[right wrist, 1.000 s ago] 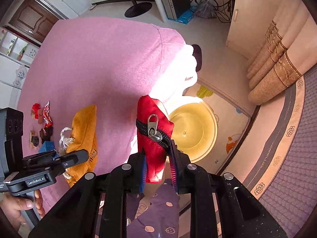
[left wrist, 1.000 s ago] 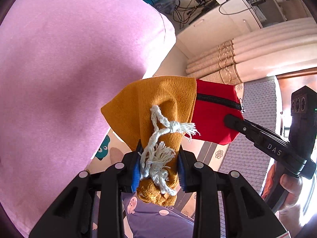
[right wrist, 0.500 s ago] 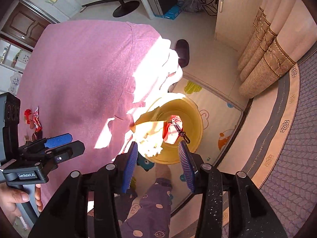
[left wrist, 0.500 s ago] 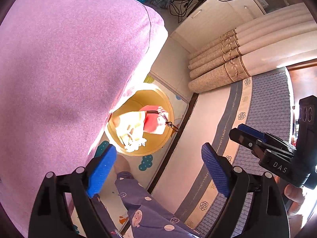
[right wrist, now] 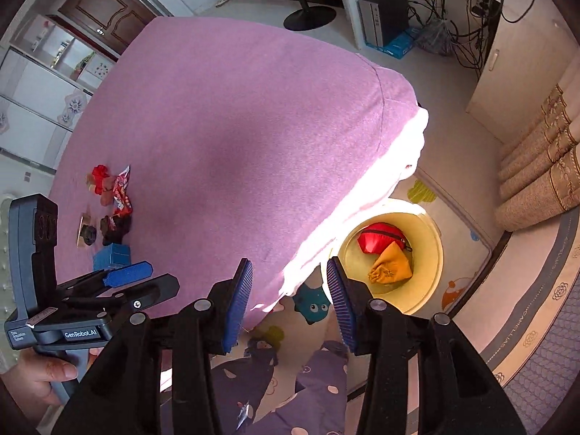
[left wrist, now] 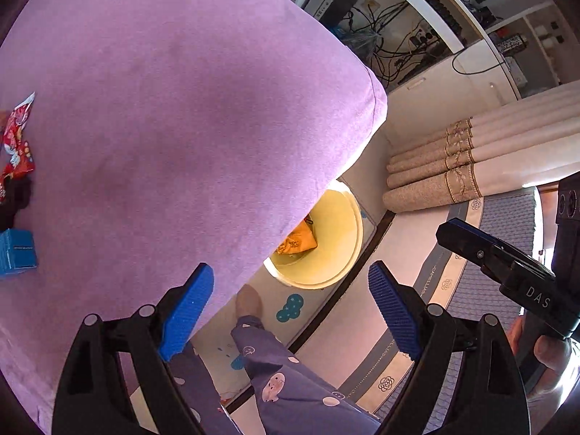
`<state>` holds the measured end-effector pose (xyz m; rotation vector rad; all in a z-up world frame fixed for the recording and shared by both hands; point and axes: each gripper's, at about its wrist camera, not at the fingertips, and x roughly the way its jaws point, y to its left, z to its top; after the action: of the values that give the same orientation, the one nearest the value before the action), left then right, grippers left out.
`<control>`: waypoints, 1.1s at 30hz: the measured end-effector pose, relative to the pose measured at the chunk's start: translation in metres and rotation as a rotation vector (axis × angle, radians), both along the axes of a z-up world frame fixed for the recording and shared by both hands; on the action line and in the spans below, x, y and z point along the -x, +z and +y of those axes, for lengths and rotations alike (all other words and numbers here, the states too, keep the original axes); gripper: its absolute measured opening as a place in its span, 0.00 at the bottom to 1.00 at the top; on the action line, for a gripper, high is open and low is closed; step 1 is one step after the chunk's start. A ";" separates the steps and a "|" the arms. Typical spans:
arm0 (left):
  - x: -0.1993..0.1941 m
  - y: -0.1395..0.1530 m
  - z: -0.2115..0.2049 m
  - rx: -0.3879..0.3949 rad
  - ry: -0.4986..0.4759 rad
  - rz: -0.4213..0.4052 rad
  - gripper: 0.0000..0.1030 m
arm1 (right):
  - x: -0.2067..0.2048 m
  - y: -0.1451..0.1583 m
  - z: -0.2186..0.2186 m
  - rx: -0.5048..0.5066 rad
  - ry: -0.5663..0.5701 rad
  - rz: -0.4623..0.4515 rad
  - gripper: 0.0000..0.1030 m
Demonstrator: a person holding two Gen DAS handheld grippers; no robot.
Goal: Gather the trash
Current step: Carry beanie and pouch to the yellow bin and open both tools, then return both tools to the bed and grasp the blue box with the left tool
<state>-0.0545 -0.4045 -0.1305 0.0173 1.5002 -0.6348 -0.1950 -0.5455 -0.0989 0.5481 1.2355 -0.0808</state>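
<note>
My left fingers [left wrist: 290,304] spread wide, holding nothing; my right fingers [right wrist: 286,299] part-spread, holding nothing; red pouch [right wrist: 378,241] and mustard pouch [right wrist: 391,270] lie touching in the yellow basin [right wrist: 433,253].

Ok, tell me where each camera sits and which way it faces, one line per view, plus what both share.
Left wrist: on the left gripper, jaws open and empty, facing steeply down past the purple bed edge to the yellow basin; the person's leg and right gripper show.
Right wrist: on the right gripper, open and empty, facing down likewise; left gripper and hand show.
Shared: bed, basin, orange pouch, blue box, curtains.
</note>
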 end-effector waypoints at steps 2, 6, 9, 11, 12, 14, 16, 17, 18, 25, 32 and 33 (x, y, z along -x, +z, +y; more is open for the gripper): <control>-0.009 0.006 0.036 -0.005 0.070 -0.009 0.84 | -0.020 0.006 0.029 -0.006 0.058 -0.016 0.41; -0.024 0.015 0.109 -0.017 0.189 -0.027 0.84 | -0.060 0.014 0.096 -0.018 0.179 -0.044 0.41; -0.033 0.020 0.162 -0.035 0.259 -0.047 0.84 | -0.087 0.016 0.148 -0.023 0.256 -0.057 0.41; -0.039 0.022 0.195 -0.040 0.306 -0.053 0.84 | -0.101 0.017 0.180 -0.026 0.296 -0.061 0.41; -0.043 0.023 0.211 -0.043 0.328 -0.058 0.84 | -0.108 0.018 0.194 -0.027 0.312 -0.064 0.41; -0.047 0.025 0.238 -0.045 0.355 -0.064 0.84 | -0.121 0.019 0.222 -0.027 0.338 -0.068 0.41; -0.055 0.025 0.262 -0.046 0.374 -0.074 0.84 | -0.131 0.019 0.245 -0.031 0.356 -0.072 0.41; -0.058 0.026 0.271 -0.053 0.381 -0.079 0.84 | -0.137 0.019 0.256 -0.033 0.364 -0.070 0.41; -0.062 0.025 0.280 -0.057 0.389 -0.082 0.84 | -0.142 0.018 0.266 -0.032 0.373 -0.067 0.41; -0.073 0.015 0.324 -0.049 0.480 -0.046 0.84 | -0.171 0.013 0.314 -0.007 0.461 -0.046 0.42; -0.082 -0.002 0.344 -0.050 0.622 0.003 0.84 | -0.204 0.004 0.341 0.017 0.601 -0.021 0.47; -0.082 -0.004 0.345 -0.054 0.651 0.008 0.84 | -0.209 0.002 0.342 0.015 0.621 -0.015 0.47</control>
<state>0.0276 -0.0593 -0.1346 -0.4166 1.4205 -0.0683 0.0141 -0.2035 -0.0966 0.1339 1.3403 0.4357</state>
